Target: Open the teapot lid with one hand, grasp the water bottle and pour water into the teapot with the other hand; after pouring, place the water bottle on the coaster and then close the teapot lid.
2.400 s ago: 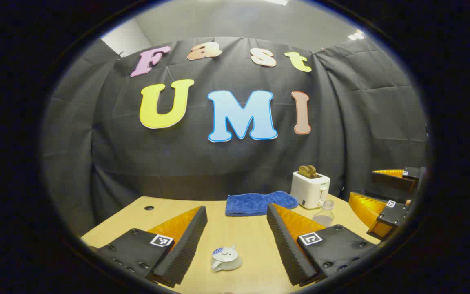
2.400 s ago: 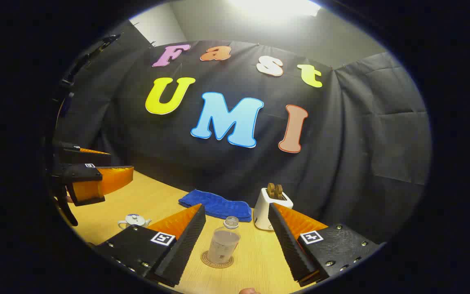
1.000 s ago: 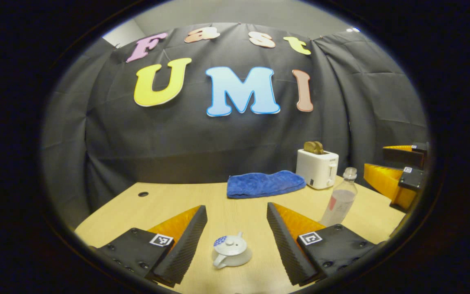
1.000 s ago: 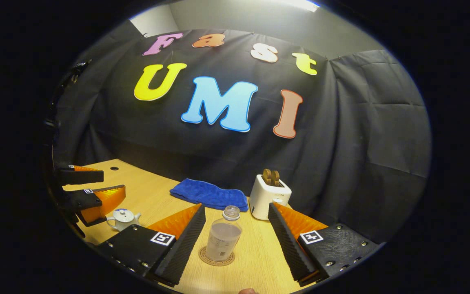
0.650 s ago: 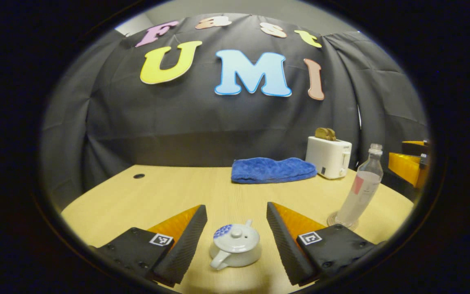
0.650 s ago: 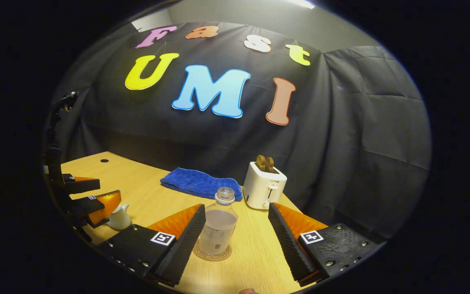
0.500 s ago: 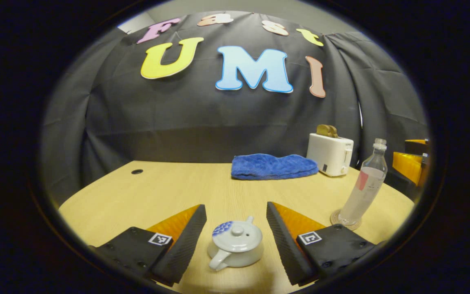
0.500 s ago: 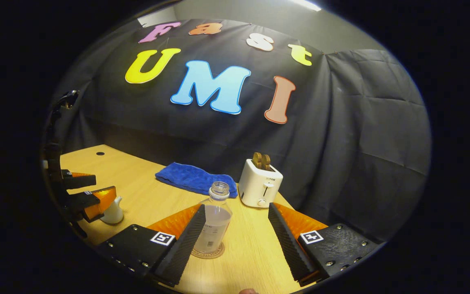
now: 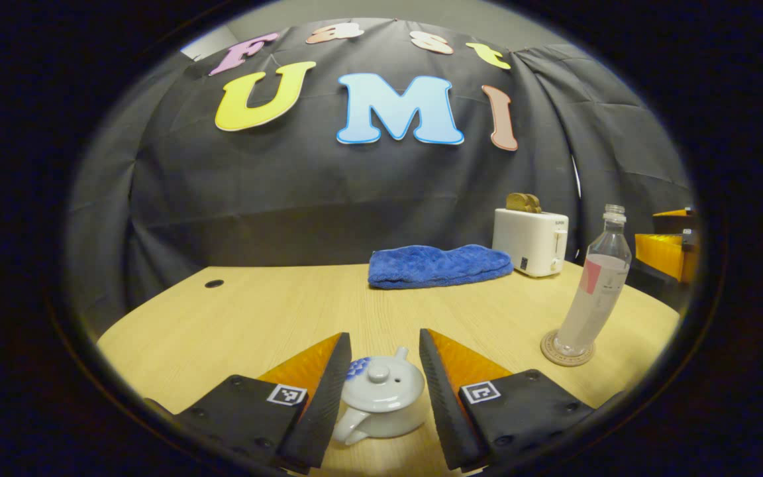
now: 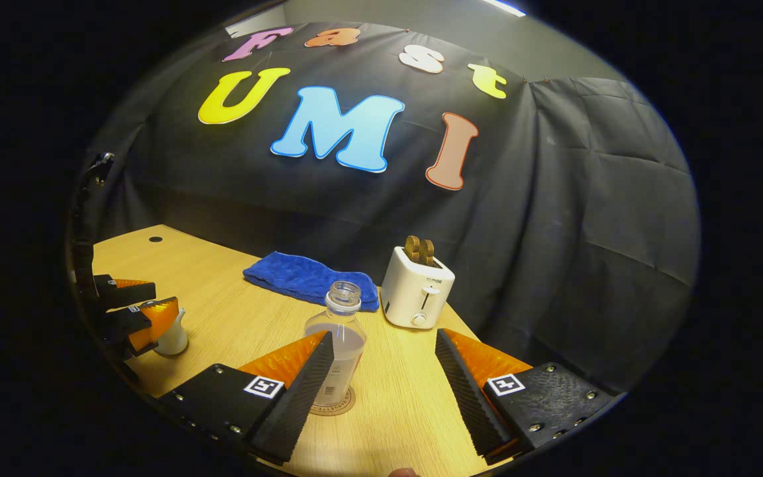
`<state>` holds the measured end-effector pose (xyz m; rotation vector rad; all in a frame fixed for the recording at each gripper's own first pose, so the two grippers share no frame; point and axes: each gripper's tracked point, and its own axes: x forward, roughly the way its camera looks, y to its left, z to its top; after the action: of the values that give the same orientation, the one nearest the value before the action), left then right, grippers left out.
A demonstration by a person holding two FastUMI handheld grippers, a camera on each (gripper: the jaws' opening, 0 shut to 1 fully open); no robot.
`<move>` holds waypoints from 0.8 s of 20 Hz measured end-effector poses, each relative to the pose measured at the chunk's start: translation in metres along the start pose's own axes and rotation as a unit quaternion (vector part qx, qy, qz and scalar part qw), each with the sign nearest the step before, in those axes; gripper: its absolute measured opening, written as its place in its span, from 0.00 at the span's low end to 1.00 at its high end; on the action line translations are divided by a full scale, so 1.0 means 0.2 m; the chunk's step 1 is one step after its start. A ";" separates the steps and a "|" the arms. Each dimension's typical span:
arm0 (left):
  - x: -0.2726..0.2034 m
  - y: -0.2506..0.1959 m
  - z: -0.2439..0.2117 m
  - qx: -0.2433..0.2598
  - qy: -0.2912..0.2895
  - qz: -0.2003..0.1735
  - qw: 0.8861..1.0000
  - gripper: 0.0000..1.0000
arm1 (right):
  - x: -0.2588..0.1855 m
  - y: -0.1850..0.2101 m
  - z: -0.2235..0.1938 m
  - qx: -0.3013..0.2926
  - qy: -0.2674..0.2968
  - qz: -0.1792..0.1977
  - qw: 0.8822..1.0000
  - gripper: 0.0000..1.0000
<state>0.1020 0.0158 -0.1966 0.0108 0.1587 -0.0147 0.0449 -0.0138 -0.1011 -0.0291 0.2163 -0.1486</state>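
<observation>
My left hand-held gripper (image 9: 381,391): two wedge fingers with ribbed inner faces, black base blocks with screws, a square black-and-white tag on each. Right hand-held gripper (image 10: 385,391) has the same build, textured black blocks, tags, screws.
</observation>
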 end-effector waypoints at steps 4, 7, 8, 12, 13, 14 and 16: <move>0.01 0.02 -0.01 0.020 -0.016 0.005 1.000 0.61 | 0.01 -0.01 -0.01 -0.002 0.002 -0.001 1.000 0.96; 0.01 0.00 0.01 0.040 -0.024 0.003 0.999 0.49 | 0.02 0.02 -0.02 -0.006 0.004 0.006 1.000 0.96; 0.01 0.00 0.00 0.051 -0.022 0.004 0.998 0.41 | 0.02 0.03 -0.02 -0.008 0.004 0.011 1.000 0.96; 0.01 0.01 0.01 0.052 -0.032 0.008 0.998 0.22 | 0.04 0.09 -0.04 -0.007 0.009 0.037 0.999 0.96; 0.01 0.01 0.01 0.051 -0.034 0.006 0.998 0.22 | 0.04 0.10 -0.05 -0.004 0.010 0.041 0.999 0.96; 0.03 0.01 0.00 0.050 -0.035 0.007 0.998 0.23 | 0.04 0.11 -0.05 0.001 0.011 0.046 0.999 0.96; 0.01 0.00 0.01 0.055 -0.034 0.004 0.998 0.16 | 0.05 0.13 -0.06 0.012 0.016 0.053 0.998 0.96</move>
<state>0.1051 0.0149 -0.1945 0.1215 0.0901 -0.0160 0.0548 0.0100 -0.1160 0.0080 0.2473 -0.0450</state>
